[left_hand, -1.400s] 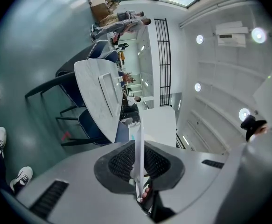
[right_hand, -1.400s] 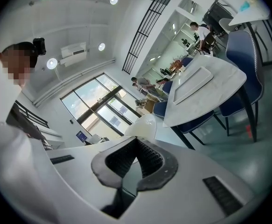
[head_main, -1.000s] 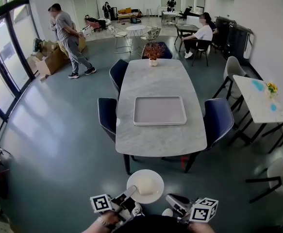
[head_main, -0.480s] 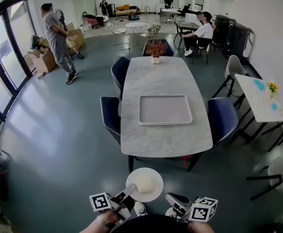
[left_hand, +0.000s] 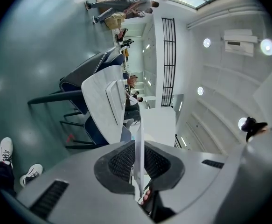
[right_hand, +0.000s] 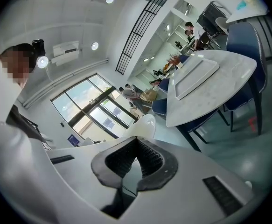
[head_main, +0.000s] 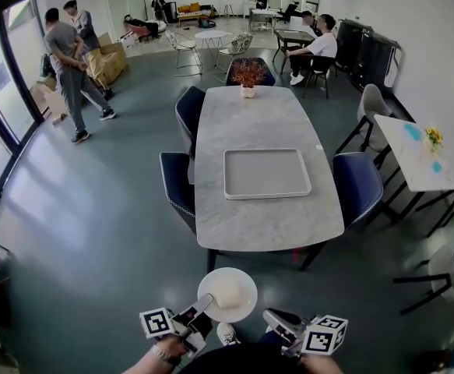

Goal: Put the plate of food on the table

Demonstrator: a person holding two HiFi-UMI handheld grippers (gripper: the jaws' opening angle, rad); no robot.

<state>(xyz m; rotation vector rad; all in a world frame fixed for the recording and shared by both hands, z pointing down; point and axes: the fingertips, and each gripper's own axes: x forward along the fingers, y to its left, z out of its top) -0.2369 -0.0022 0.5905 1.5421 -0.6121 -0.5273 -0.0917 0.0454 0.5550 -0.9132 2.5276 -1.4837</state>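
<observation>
A white plate [head_main: 227,294] with a pale round food item on it hangs low over the floor, just short of the near end of the marble table [head_main: 267,209]. My left gripper [head_main: 202,305] is shut on the plate's left rim. In the left gripper view the plate [left_hand: 139,139] shows edge-on between the pads. My right gripper [head_main: 270,316] sits to the right of the plate, shut and holding nothing. Its closed fingertips [right_hand: 136,141] meet with the plate [right_hand: 145,124] just beyond them. A grey tray [head_main: 266,174] lies in the middle of the table.
Dark blue chairs [head_main: 177,185] [head_main: 357,185] stand on both sides of the table. A potted plant [head_main: 248,76] is at its far end. A white side table [head_main: 417,158] stands at the right. Two people [head_main: 69,68] walk at the far left, and another sits at the back.
The table has drawn a little closer in the head view. The people at the left have walked farther left. The plate stays in my left gripper.
</observation>
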